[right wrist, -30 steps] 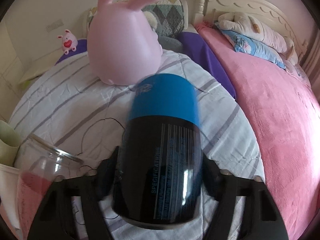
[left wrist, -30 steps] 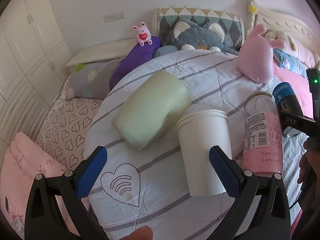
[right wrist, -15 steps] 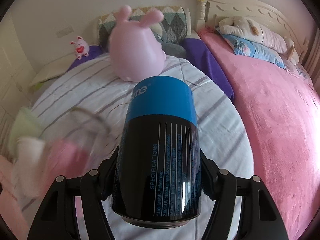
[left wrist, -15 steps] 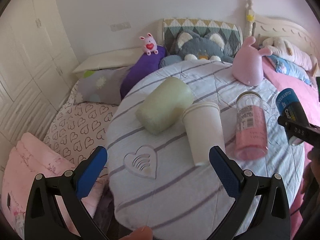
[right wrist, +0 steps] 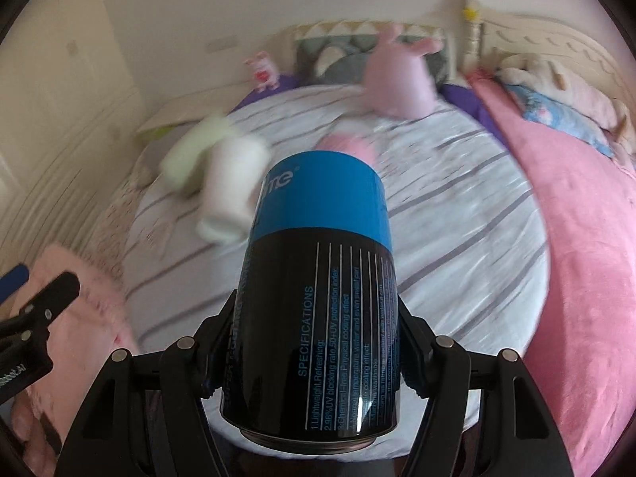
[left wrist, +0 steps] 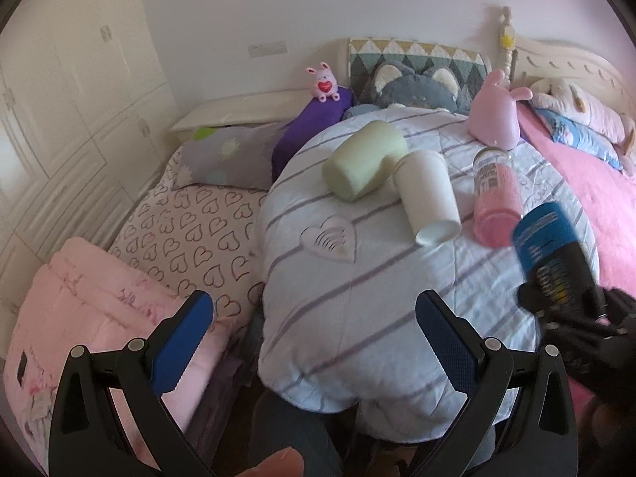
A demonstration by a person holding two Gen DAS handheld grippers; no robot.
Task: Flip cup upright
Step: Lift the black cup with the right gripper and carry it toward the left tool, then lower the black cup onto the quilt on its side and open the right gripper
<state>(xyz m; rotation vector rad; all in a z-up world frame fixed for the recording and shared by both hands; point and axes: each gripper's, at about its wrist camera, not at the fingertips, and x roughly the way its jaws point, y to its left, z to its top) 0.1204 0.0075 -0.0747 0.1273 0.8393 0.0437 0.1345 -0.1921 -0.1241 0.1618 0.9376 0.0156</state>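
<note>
A white paper cup (left wrist: 427, 196) lies on its side on the round striped table cover (left wrist: 377, 286), blurred in the right wrist view (right wrist: 234, 194). A pale green cup (left wrist: 363, 165) lies on its side to its left. A pink-filled glass jar (left wrist: 497, 198) lies to its right. My left gripper (left wrist: 314, 342) is open and empty, held back off the table's near edge. My right gripper (right wrist: 314, 353) is shut on a black and blue can (right wrist: 322, 278), lifted above the table; the can also shows blurred in the left wrist view (left wrist: 552, 254).
A pink bunny toy (left wrist: 495, 119) sits at the far side of the table. A pink blanket bed (left wrist: 596, 183) is to the right, a heart-print bed (left wrist: 190, 230) and folded pink quilt (left wrist: 79, 318) to the left. White wardrobes (left wrist: 59, 79) line the left wall.
Both grippers have pulled back and up from the table. The right gripper carried the can along, now nearer the left gripper. The cups and jar have not moved.
</note>
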